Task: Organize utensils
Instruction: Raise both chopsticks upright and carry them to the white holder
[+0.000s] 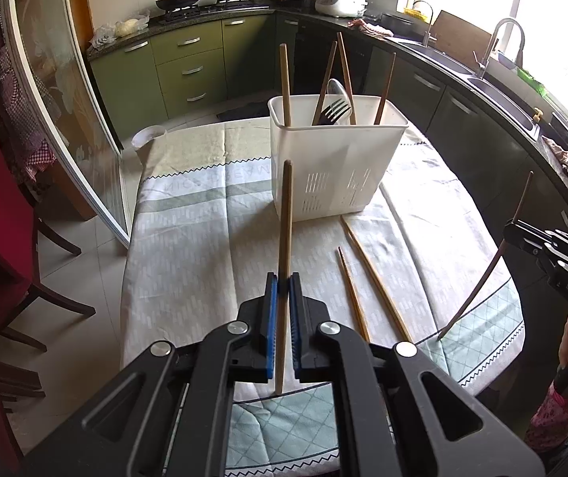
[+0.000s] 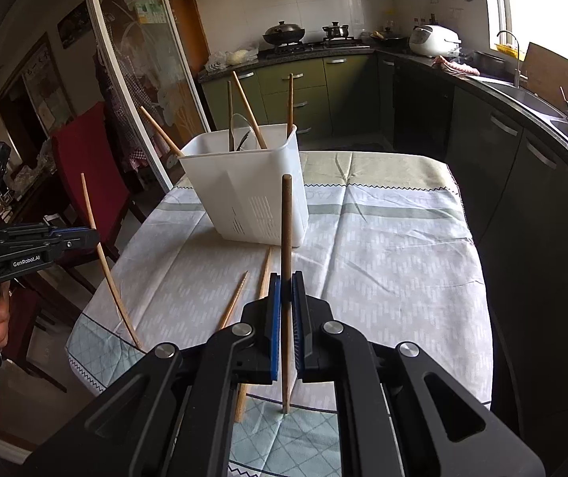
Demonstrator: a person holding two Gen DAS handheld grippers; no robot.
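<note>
Left tool [image 1: 283, 278] pinched on a wooden chopstick [image 1: 284, 246], held near upright | right tool [image 2: 286, 278] clamped on another chopstick [image 2: 286, 238] | white utensil caddy [image 1: 335, 159] stood ahead on bench [image 1: 188, 246], nearer the left | two chopsticks [image 1: 367, 274] left lying.

White slotted holder [image 1: 335, 167], brown chopsticks [image 1: 353, 294], pale green-grey tablecloth [image 1: 204, 238] with diamond border, blue-padded black tongs [image 1: 282, 294].

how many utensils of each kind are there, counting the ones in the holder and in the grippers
chopsticks: 8 (4 in the white holder, 2 on the table, 1 in the left gripper, 1 in the right gripper)
fork: 1
spoon: 1
total: 10
</note>
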